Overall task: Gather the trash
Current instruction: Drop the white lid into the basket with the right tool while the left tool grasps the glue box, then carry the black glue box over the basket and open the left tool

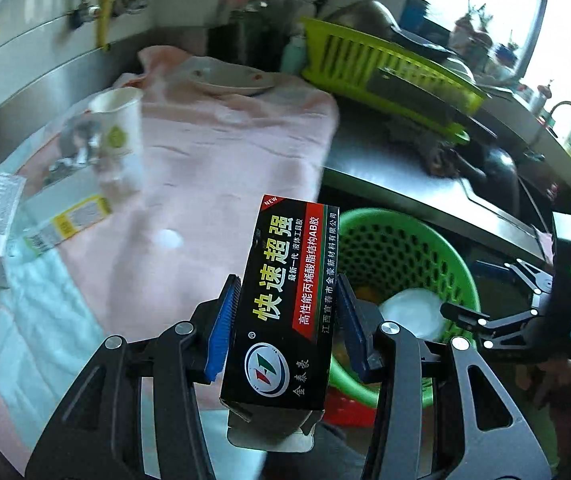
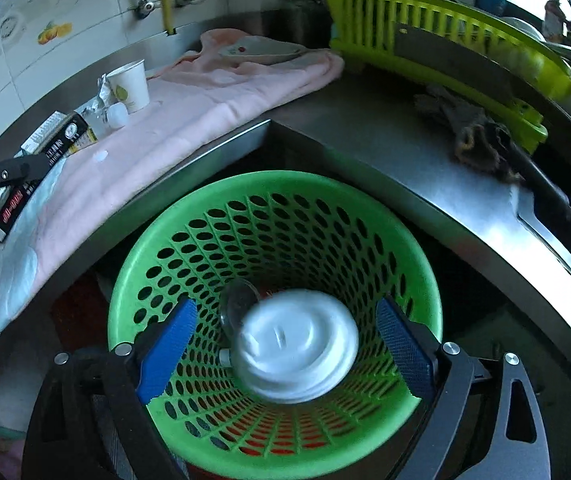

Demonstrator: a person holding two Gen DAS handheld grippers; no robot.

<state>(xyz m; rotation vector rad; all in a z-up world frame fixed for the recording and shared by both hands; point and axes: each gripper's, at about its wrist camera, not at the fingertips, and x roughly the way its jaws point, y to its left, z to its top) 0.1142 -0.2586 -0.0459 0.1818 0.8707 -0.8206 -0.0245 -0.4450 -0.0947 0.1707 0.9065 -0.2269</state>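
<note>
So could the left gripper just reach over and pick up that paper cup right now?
Probably not yet. The left gripper is already clamped on a black box, so its jaws are full. The paper cup stands in the open on the pink towel with nothing in front of it, so once the box is dropped, likely yes.

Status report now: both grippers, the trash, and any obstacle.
Left gripper shut on black box, beside bin. Right gripper open over bin, white lid blurred between its pads, untouched. Cup on cloth. No obstacle seen.

Yellow-green dish rack (image 2: 445,28) beside pink towel (image 2: 221,92)
</note>
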